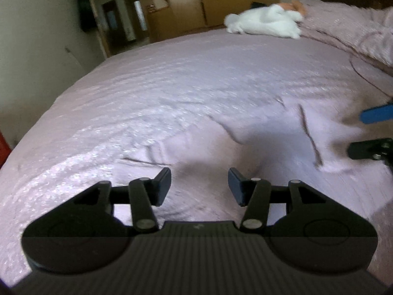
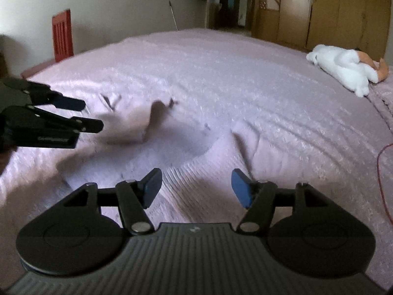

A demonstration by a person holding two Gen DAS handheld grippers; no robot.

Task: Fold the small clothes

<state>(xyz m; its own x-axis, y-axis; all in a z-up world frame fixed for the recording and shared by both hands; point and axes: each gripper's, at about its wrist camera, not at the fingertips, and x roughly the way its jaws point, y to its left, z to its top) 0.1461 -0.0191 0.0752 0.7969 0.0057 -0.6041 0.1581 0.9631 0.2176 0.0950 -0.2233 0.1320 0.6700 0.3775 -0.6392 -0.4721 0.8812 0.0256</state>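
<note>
1. The small garment [image 2: 186, 157], pale pink and nearly the same colour as the bedspread [image 2: 245, 73], lies rumpled on the bed between and just ahead of the two grippers. It shows dark thin straps or trim and a raised ridge in the middle. The close colour match makes its edges hard to pick out, so a grasp may catch the bedspread instead of the cloth, or both together.

2. The left gripper [image 1: 199, 186] hovers over the near part of the garment with its jaws wide apart and nothing between them. The right gripper [image 2: 196, 188] is likewise wide and empty, just above a ribbed fold of the cloth. With neither holding anything, the fold does not look begun.

3. Both views are smeared around the garment, so I cannot tell exactly where its corners or hem lie. Closing on a bunched ridge rather than a true edge would likely give a crooked fold.

4. The thin straps could snag on a fingertip and drag the piece out of shape.

5. A red cord [image 2: 380, 172] runs along the bed at the right; a wide sweep of the right gripper might hook it.

6. The white soft toy [image 2: 343, 68] lies well apart, no hindrance.
</note>
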